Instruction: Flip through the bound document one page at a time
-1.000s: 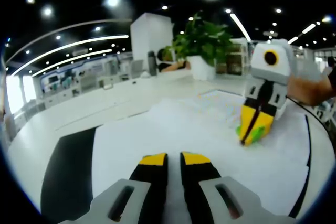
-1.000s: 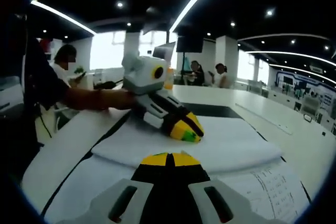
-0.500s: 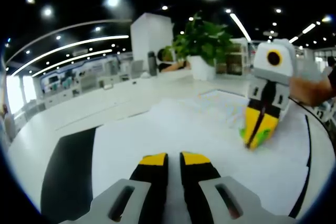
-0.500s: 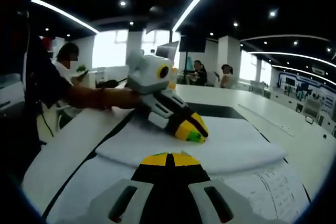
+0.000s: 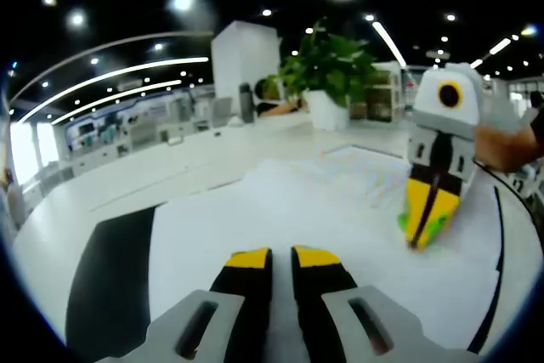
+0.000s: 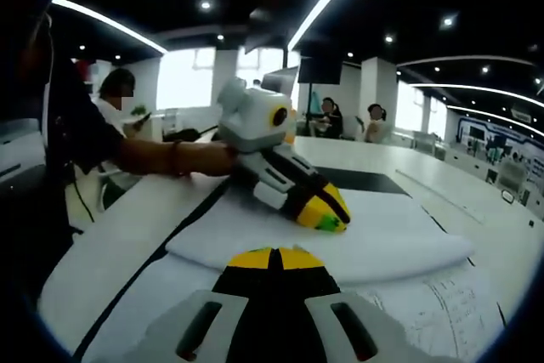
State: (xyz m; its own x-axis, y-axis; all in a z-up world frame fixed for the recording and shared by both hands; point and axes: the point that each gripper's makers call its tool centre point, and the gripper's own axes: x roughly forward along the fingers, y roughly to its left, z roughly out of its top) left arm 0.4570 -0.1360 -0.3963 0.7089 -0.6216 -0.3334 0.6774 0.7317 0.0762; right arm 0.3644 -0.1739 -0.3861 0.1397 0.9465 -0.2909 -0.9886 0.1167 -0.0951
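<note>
The bound document (image 5: 280, 201) lies open on the table, its white pages spread wide. In the left gripper view my left gripper (image 5: 282, 258) rests low over a blank page, jaws close together with nothing between them. My right gripper (image 5: 422, 231) comes in from the right, tips down on the page near a faintly printed sheet (image 5: 365, 167). In the right gripper view my right gripper (image 6: 272, 257) is shut, sitting over a printed page (image 6: 450, 312). Just beyond it, the left gripper (image 6: 327, 214) presses on a curved stack of turned pages (image 6: 382, 244), held by a person's arm (image 6: 170, 159).
A black band (image 5: 110, 286) runs along the white table beside the document. A potted plant (image 5: 327, 65) stands at the far end. Seated people (image 6: 327, 116) are in the background, and another person (image 6: 110, 99) at the left.
The right gripper has slid a little to the right along the page, tips staying down. The left gripper has held still on the pages.
</note>
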